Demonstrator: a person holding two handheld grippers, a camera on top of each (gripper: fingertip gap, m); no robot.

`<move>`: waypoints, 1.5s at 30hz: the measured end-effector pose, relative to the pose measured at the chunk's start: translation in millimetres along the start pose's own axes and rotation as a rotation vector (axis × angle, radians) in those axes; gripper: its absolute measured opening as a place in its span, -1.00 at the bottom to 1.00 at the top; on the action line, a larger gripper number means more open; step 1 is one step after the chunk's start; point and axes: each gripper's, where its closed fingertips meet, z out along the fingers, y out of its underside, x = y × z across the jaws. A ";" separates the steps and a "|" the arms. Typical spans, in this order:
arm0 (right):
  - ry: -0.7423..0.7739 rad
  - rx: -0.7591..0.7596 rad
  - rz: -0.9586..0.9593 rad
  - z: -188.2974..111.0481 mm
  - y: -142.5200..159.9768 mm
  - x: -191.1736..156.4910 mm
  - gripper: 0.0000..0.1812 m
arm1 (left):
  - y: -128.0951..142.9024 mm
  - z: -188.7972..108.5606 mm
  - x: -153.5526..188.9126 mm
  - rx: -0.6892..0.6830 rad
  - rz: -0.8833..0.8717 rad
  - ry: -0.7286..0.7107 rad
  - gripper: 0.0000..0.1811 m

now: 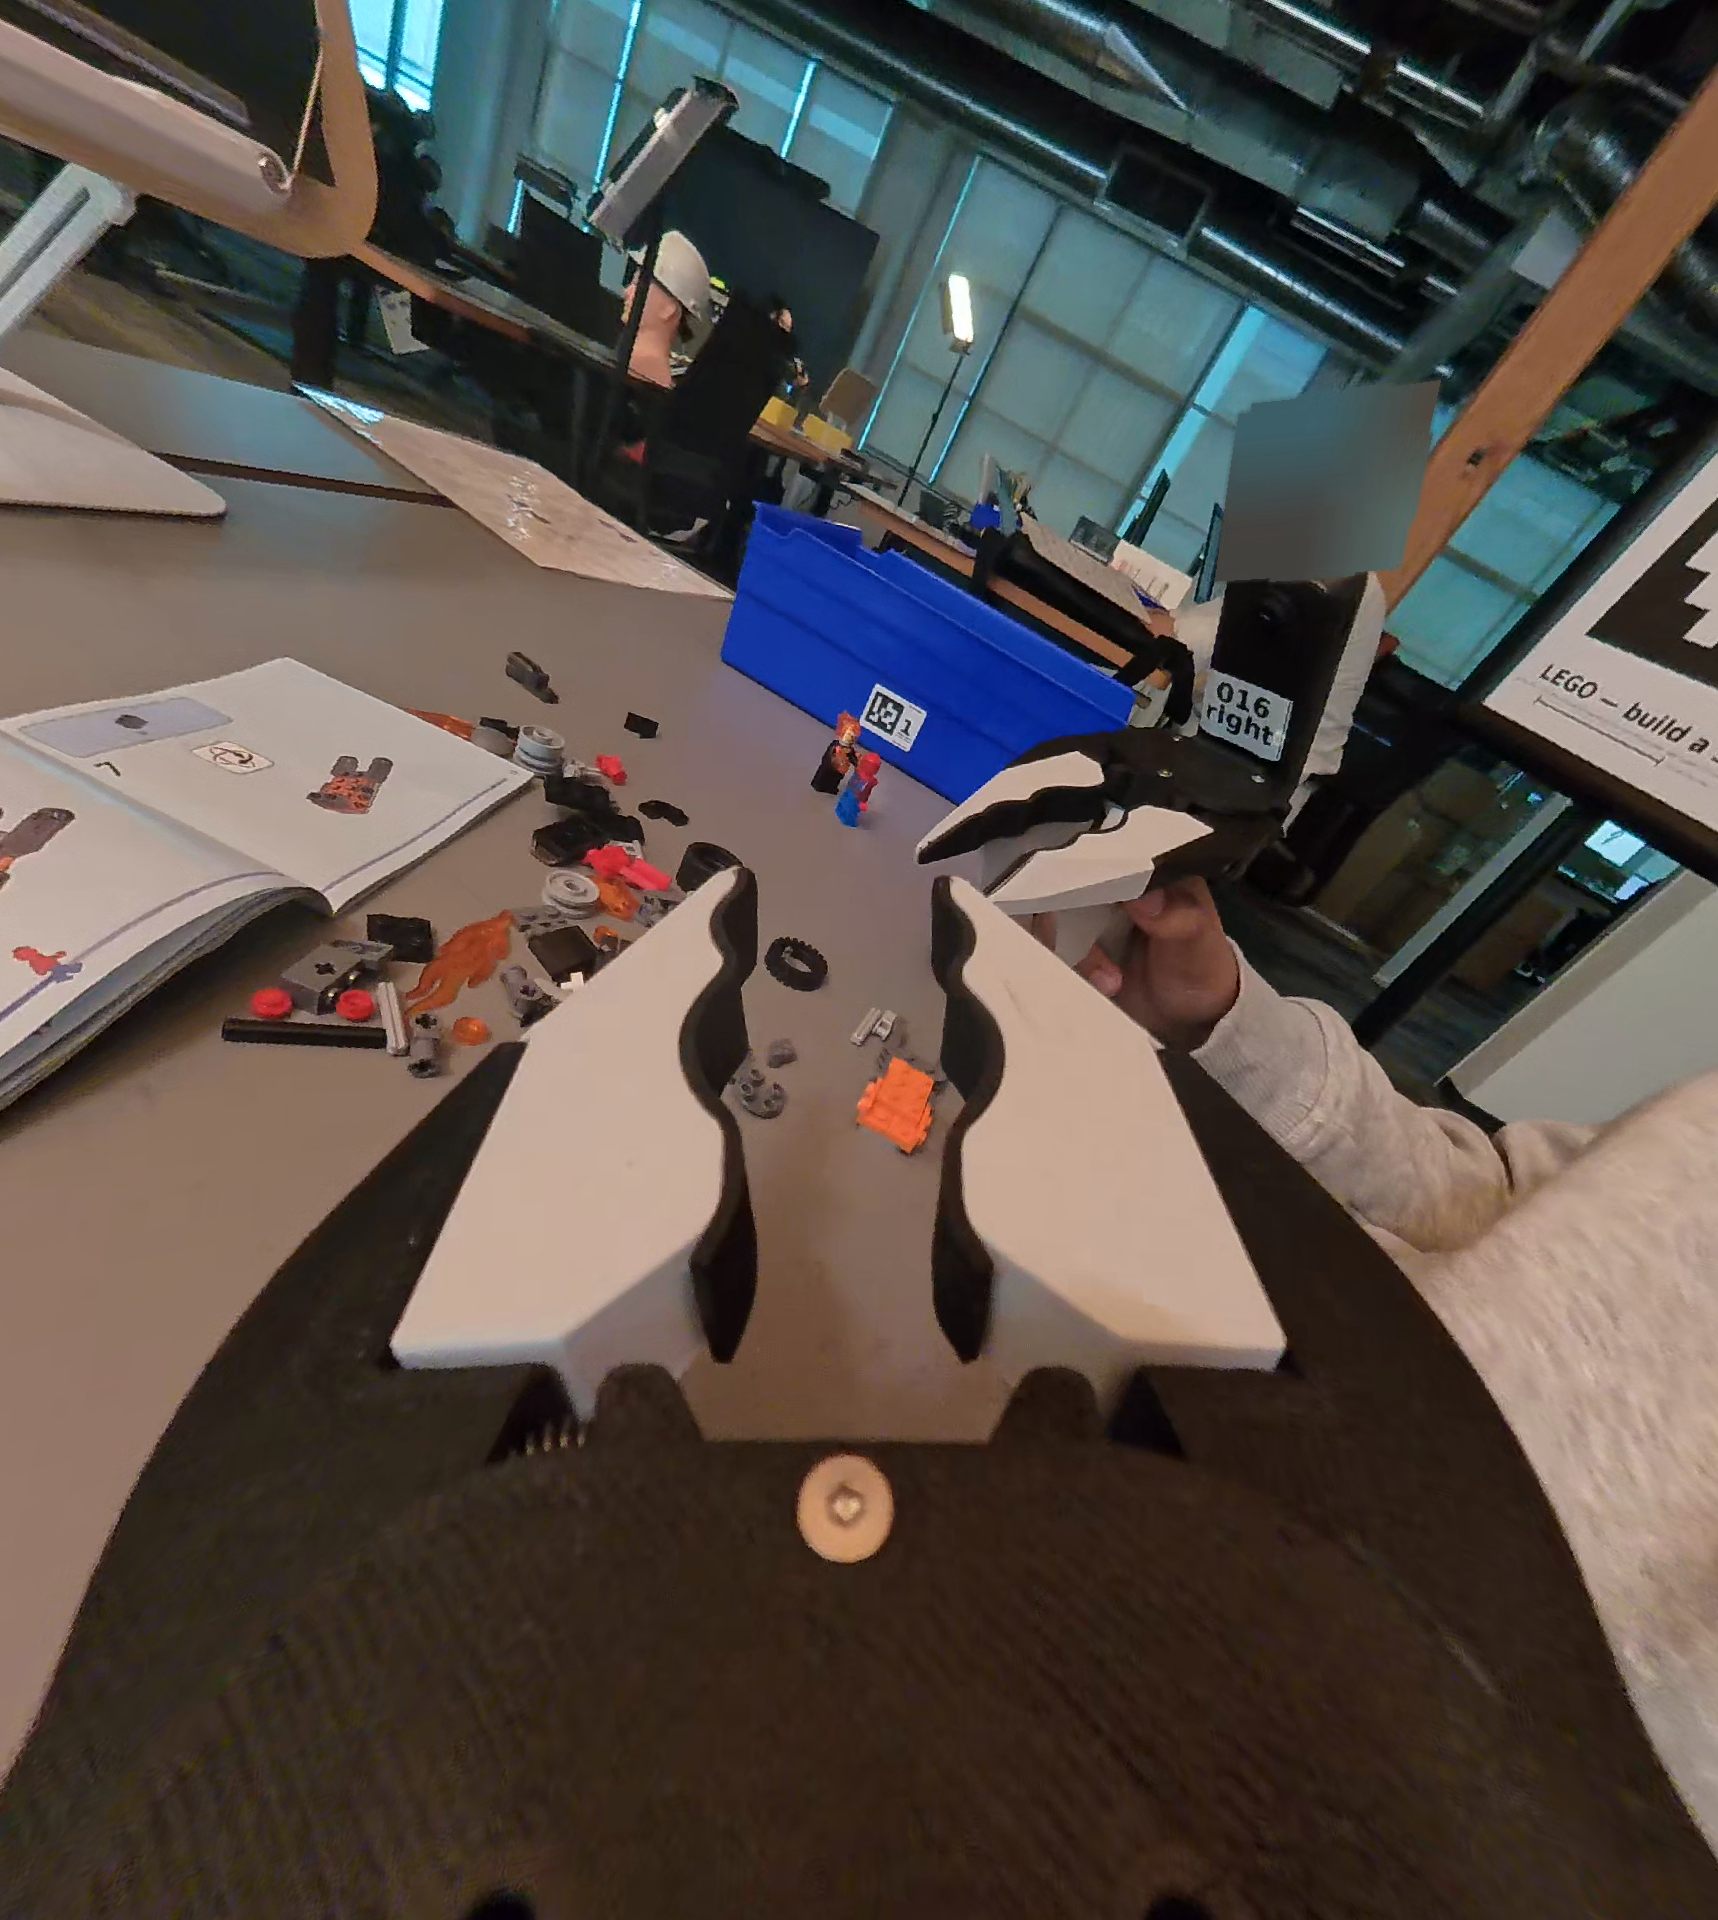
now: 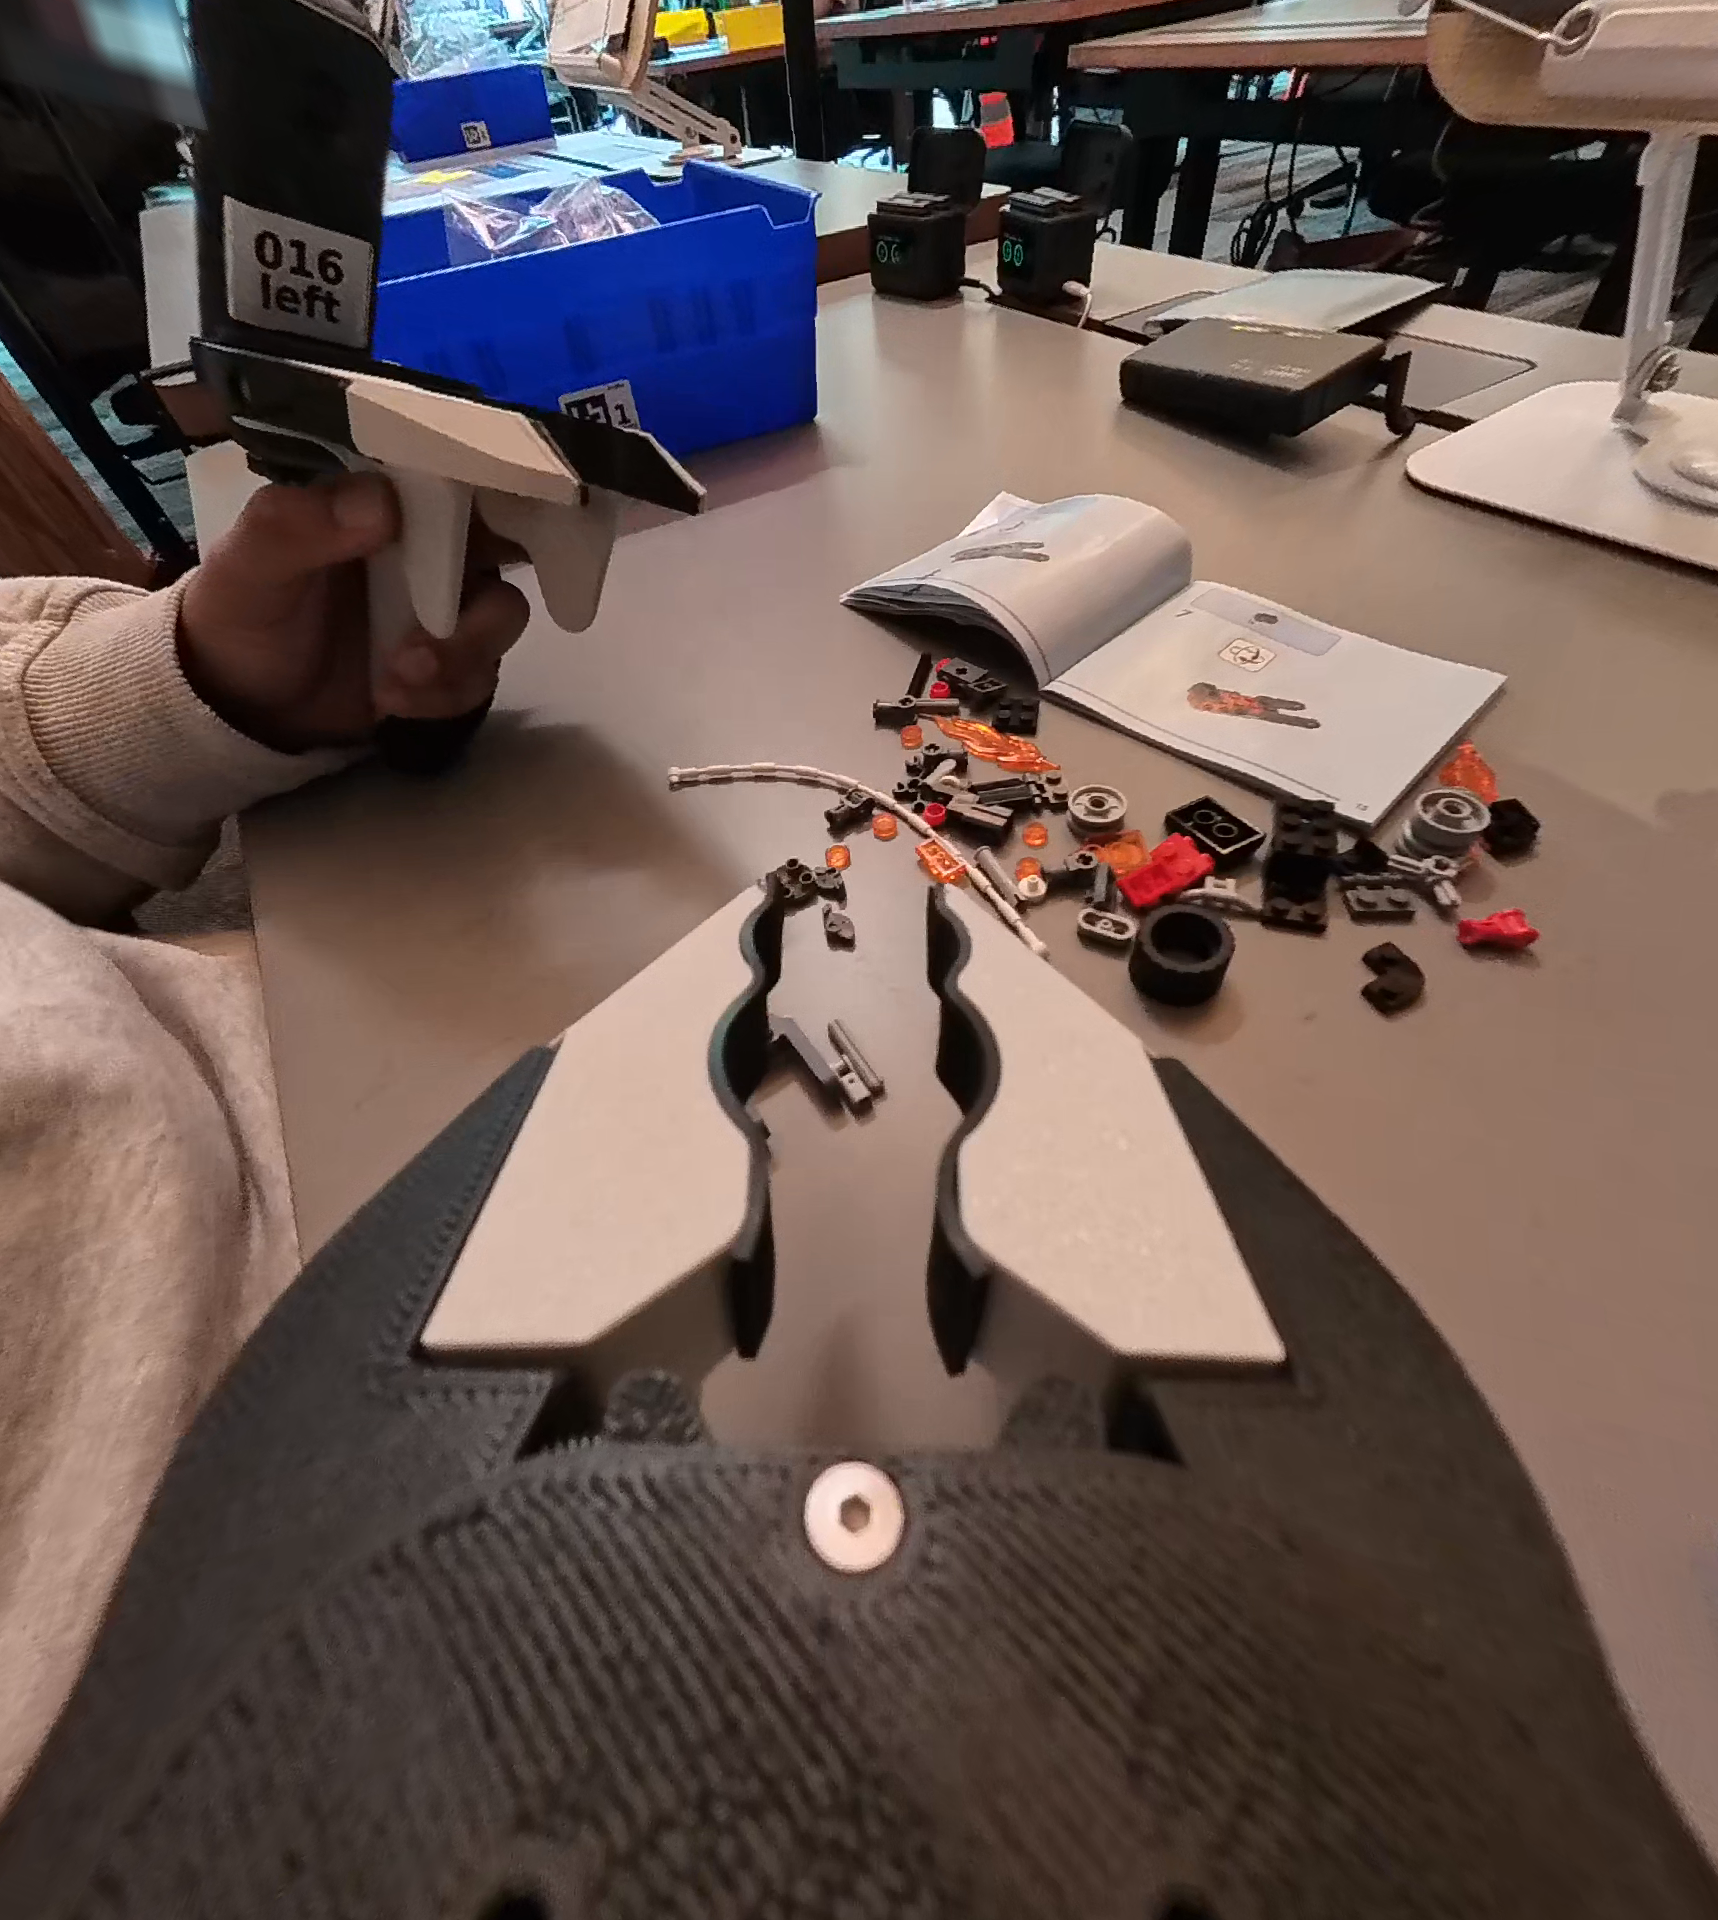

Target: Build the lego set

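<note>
A grey tabletop (image 2: 1250,1143) holds a scatter of loose lego pieces (image 2: 1146,831) in black, grey, red and clear orange, spread beside an open instruction booklet (image 2: 1250,675). In the left wrist view, the left gripper (image 1: 844,904) hovers above the tabletop with its 2 white fingers (image 1: 626,1091) apart and nothing between them; through the gap lie a small orange brick assembly (image 1: 896,1107), a grey round piece (image 1: 756,1091) and a black toothed ring (image 1: 795,961). Beyond these, 2 minifigures (image 1: 850,769) stand upright close together, near the front of a blue plastic bin (image 1: 896,634). The right gripper (image 1: 948,847) shows farther off in this view, held in a hand (image 1: 1167,966) with a light grey sleeve (image 1: 1354,1122), its fingers slightly parted. In the right wrist view, the right gripper (image 2: 850,904) likewise hangs over the tabletop with its fingers (image 2: 626,1164) apart and empty; a small dark grey piece (image 2: 834,1060) lies on the tabletop, seen in the gap. A black tyre (image 2: 1182,954) sits just right of the fingertips, and a thin white flexible rod (image 2: 834,790) curves across the pile. The left gripper appears at upper left, gripped by the other hand (image 2: 335,613). A white lamp base (image 2: 1613,468) and a black box (image 2: 1250,374) rest farther back.
</note>
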 end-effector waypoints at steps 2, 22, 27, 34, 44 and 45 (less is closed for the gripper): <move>0.002 -0.001 -0.003 0.1 0.2 -0.1 -0.72 | -0.8 -0.4 -0.6 0.003 0.013 -0.013 -0.65; 0.040 0.117 0.014 -13.6 -14.6 9.2 -0.73 | 6.9 -2.0 -55.8 -0.242 0.289 -0.449 -0.56; 0.185 0.186 -0.030 -11.4 -30.1 31.6 -0.56 | 3.0 12.0 -85.3 -0.358 0.412 -0.469 -0.60; 0.191 0.222 -0.024 18.1 -81.1 59.0 -0.55 | -8.8 41.4 -94.2 -0.362 0.376 -0.243 -0.90; -0.029 0.211 0.072 57.3 -72.4 64.7 -0.60 | -13.6 29.4 -113.9 -0.366 0.435 -0.319 -0.93; -0.008 0.191 0.050 57.6 -69.5 66.5 -0.60 | -11.9 27.6 -116.0 -0.376 0.436 -0.328 -0.92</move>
